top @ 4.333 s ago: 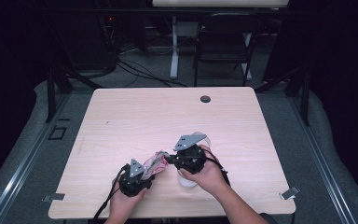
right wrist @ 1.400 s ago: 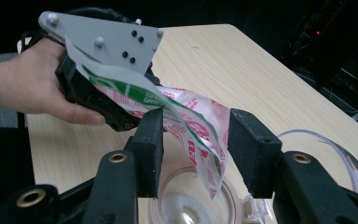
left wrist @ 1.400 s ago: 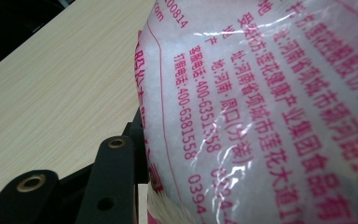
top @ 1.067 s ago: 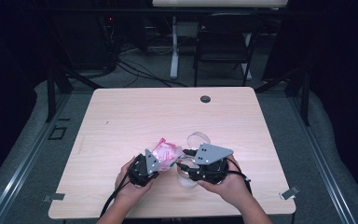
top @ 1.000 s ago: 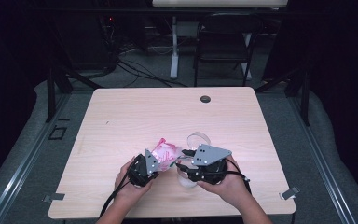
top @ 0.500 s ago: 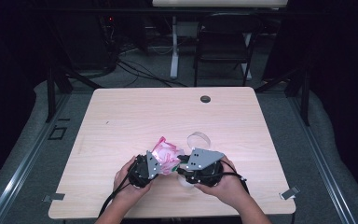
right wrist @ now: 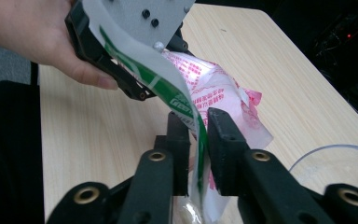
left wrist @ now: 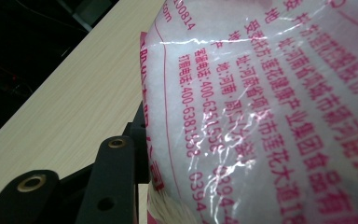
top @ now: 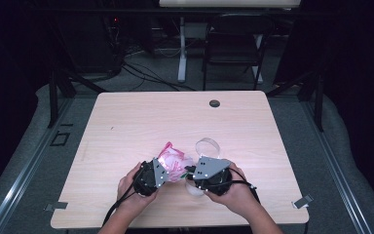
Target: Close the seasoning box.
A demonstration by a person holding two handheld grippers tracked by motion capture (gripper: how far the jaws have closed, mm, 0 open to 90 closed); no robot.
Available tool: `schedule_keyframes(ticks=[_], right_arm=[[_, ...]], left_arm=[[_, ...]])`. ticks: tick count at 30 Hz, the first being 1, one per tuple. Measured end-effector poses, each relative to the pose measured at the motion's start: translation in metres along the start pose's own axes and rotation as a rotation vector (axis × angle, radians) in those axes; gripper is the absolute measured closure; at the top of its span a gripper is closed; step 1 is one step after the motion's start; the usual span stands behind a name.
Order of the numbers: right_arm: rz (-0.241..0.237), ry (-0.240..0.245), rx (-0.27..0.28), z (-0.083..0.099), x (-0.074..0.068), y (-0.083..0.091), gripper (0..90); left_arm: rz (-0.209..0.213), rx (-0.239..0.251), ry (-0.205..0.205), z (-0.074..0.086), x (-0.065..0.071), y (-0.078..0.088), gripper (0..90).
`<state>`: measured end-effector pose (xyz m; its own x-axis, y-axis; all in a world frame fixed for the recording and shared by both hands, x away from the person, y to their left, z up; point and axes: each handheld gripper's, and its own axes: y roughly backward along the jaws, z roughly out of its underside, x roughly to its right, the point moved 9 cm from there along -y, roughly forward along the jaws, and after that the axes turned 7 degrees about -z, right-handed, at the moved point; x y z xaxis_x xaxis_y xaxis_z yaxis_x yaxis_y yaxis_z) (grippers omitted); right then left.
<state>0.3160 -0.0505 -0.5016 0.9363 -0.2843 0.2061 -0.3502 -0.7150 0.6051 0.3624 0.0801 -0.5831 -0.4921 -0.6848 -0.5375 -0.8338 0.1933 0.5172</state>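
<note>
A pink-and-white printed bag (top: 171,161) full of white grains hangs just above the table between the two grippers. My left gripper (top: 164,170) is shut on it; one black finger (left wrist: 116,172) presses against the bag's side (left wrist: 270,107), which hides the other finger. My right gripper (right wrist: 198,126) reaches in from the right (top: 191,170). Its jaws have just been closing, and a thin green-striped flap (right wrist: 168,88) of the bag runs down between them with a narrow gap still showing on each side. A hand (right wrist: 51,42) holds the left gripper above it.
A clear round bowl (top: 208,145) stands on the light wooden table (top: 126,122) just behind the right gripper, and its rim (right wrist: 335,149) lies close by. A small dark grommet (top: 215,103) sits near the far edge. A chair and cables lie beyond.
My right gripper has shifted a little left toward the bag and its jaws have narrowed around the flap. The left gripper and the bag have stayed put.
</note>
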Motion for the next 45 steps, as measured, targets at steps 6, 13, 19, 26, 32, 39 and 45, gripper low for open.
schedule_keyframes(ticks=[6, 13, 19, 26, 32, 39, 45], right_arm=[[-0.011, 0.001, -0.015, 0.002, 0.001, 0.0, 86.4], [-0.031, -0.03, -0.01, 0.003, 0.0, 0.0, 89.5], [-0.046, -0.062, -0.007, 0.004, 0.001, 0.001, 90.0], [-0.072, -0.107, 0.008, 0.006, 0.002, 0.001, 90.0], [-0.076, -0.144, 0.027, 0.007, 0.005, 0.002, 90.0], [-0.084, -0.173, 0.028, 0.009, 0.007, 0.002, 90.0], [-0.083, -0.186, 0.038, 0.009, 0.008, 0.004, 90.0]], left_arm=[[-0.003, 0.005, -0.002, 0.0, 0.0, 0.0, 59.4], [-0.01, 0.005, -0.016, 0.0, 0.0, 0.0, 59.4], [-0.021, 0.014, -0.025, -0.001, 0.0, 0.001, 59.4], [-0.044, 0.02, -0.044, -0.002, -0.001, 0.003, 59.5], [-0.069, 0.035, -0.06, -0.004, -0.003, 0.004, 59.6], [-0.123, 0.036, -0.091, -0.007, -0.005, 0.006, 59.8], [-0.162, 0.051, -0.133, -0.01, -0.009, 0.009, 60.0]])
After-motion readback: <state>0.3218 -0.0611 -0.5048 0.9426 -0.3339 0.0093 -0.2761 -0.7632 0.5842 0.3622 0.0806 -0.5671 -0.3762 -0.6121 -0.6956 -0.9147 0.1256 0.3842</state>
